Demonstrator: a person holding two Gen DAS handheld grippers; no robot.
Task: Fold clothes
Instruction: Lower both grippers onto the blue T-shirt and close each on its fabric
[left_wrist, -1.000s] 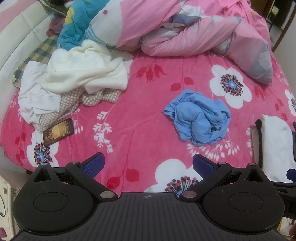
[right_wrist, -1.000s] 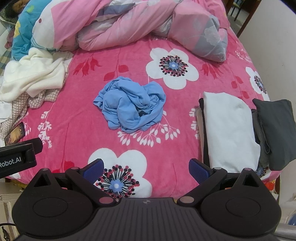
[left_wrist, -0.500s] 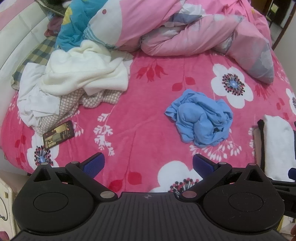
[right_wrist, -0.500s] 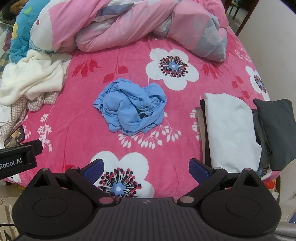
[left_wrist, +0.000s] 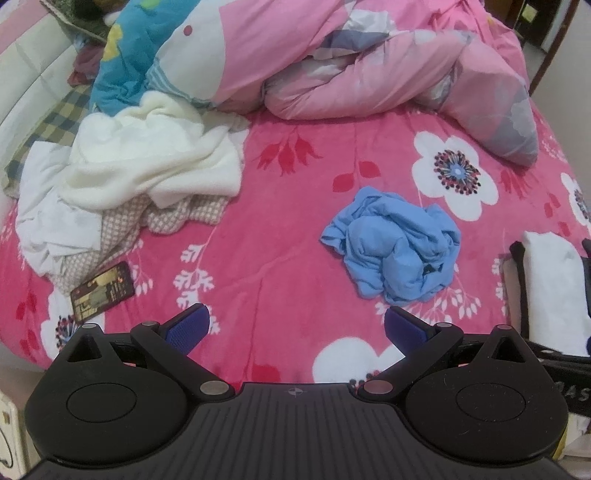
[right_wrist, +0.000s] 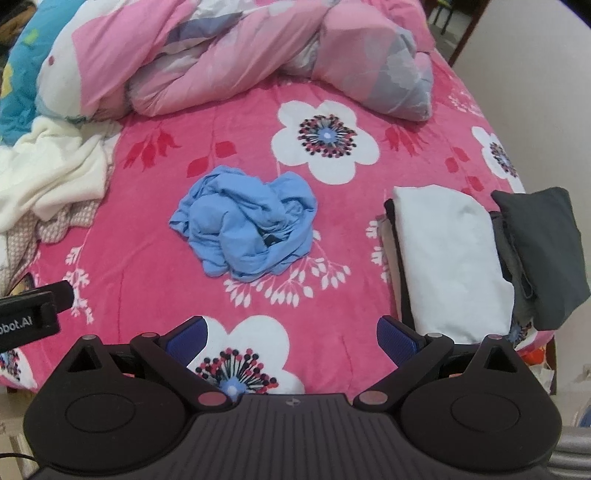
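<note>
A crumpled light-blue garment (left_wrist: 393, 245) (right_wrist: 245, 225) lies in a heap in the middle of the pink flowered bedspread (left_wrist: 288, 206) (right_wrist: 147, 236). My left gripper (left_wrist: 295, 326) hovers open at the bed's near edge, short of the garment and to its left, with nothing between its blue pads. In the right wrist view my right gripper (right_wrist: 290, 338) is likewise open and empty, near the front edge below the garment. A pile of unfolded clothes, cream (left_wrist: 147, 166) over white and checked pieces, sits at the left.
A folded white garment (right_wrist: 450, 258) on a black one and a folded dark grey piece (right_wrist: 543, 251) lie at the bed's right edge. A phone (left_wrist: 103, 295) rests by the left pile. A rolled pink duvet (left_wrist: 369, 59) fills the back. The left gripper's body (right_wrist: 29, 317) shows at left.
Both grippers have edged forward and slightly up over the bed; the blue garment sits a little nearer in both views. Nothing on the bed has moved.
</note>
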